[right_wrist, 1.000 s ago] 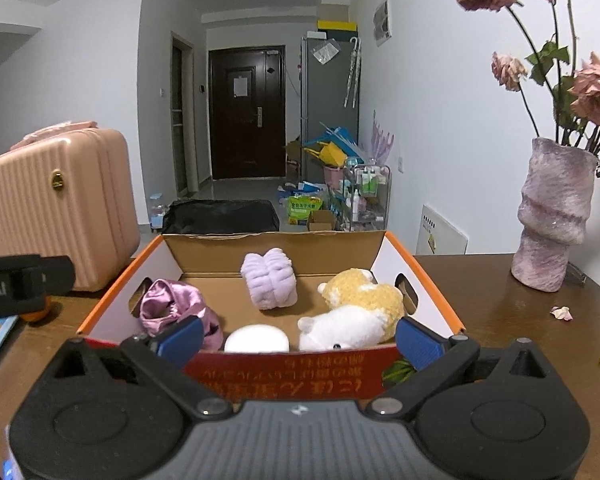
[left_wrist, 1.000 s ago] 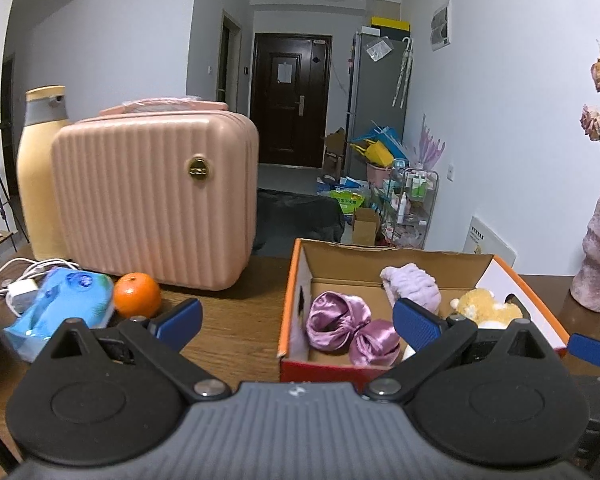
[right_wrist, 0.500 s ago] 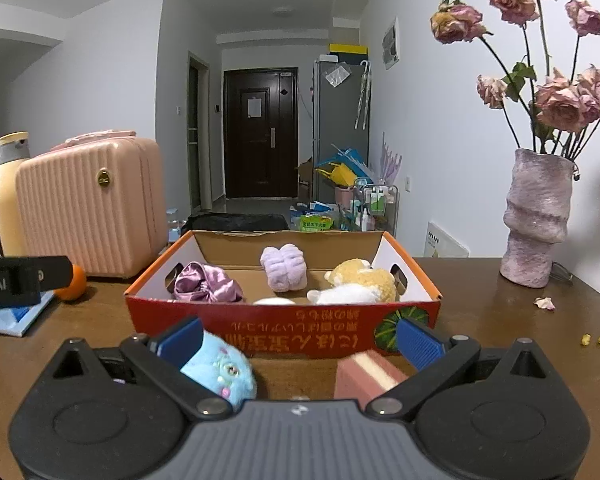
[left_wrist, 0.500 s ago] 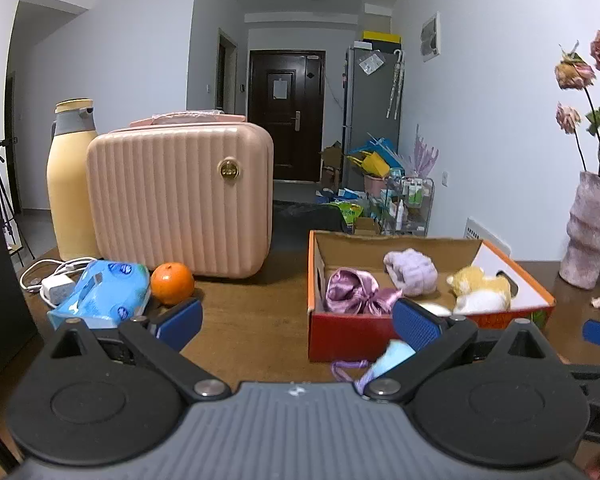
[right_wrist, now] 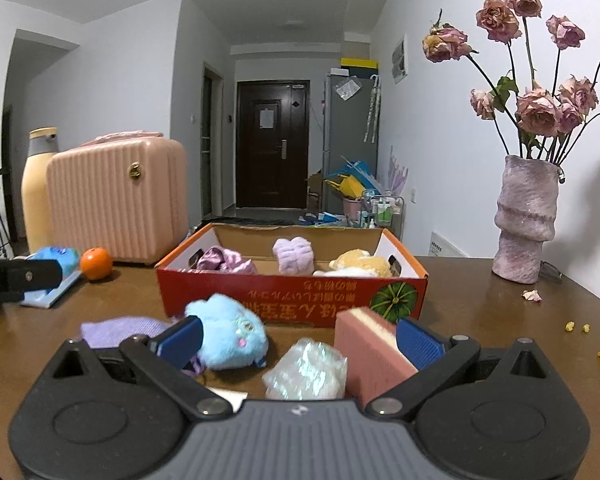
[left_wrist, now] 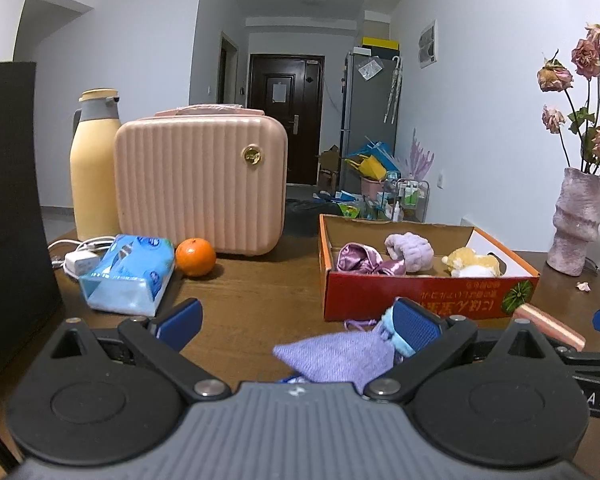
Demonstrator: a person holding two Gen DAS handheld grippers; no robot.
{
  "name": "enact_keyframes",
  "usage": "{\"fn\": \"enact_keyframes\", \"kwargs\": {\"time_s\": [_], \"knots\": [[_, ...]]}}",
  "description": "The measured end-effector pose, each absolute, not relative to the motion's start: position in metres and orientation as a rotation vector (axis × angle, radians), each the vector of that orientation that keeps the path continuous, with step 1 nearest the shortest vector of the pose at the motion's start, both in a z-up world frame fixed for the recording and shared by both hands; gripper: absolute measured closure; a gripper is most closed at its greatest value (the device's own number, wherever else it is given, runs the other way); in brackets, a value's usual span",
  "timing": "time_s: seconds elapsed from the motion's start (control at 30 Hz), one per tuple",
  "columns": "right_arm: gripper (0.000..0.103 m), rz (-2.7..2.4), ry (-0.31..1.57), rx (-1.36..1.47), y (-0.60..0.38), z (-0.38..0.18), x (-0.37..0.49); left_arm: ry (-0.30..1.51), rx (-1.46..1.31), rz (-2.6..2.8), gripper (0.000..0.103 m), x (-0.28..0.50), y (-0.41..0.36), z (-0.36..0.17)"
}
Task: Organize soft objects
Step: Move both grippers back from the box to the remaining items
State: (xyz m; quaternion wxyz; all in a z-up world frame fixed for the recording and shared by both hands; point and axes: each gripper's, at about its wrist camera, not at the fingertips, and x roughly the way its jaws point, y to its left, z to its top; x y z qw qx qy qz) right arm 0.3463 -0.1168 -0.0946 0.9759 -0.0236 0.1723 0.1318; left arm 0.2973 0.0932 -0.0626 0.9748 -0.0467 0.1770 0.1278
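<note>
While several soft things already lie in the cardboard box (right_wrist: 292, 298), four more wait on the desk (right_wrist: 500, 320) just in front of it, toward the near edge: a blue plush toy (right_wrist: 228, 332), a lilac knit pouch (left_wrist: 340, 356), a crinkly iridescent wad (right_wrist: 306, 374) and a pink sponge (right_wrist: 370, 344), so I judge a fresh pick is starting. Both the left tongs (left_wrist: 296, 320) and right tongs (right_wrist: 300, 340) are spread wide and hold nothing. Next, one must drop over a single item, likely toy or sponge, and close.

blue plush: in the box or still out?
Out. The blue plush lies on the table in front of the red box, between the open right gripper's fingers.
</note>
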Motion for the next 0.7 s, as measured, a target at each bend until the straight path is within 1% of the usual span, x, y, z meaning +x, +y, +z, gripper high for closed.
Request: {"fn": "enact_keyframes", "kwargs": {"time_s": [0.33, 0.7], "knots": [[0.0, 0.294, 0.353, -0.07, -0.121, -0.106, 0.314, 0.37, -0.09, 0.221, 0.0, 0.269, 0.095, -0.072], [0.0, 0.307, 0.369, -0.065, -0.125, -0.112, 0.309, 0.423, -0.081, 0.2, 0.0, 0.259, 0.101, -0.087]]}}
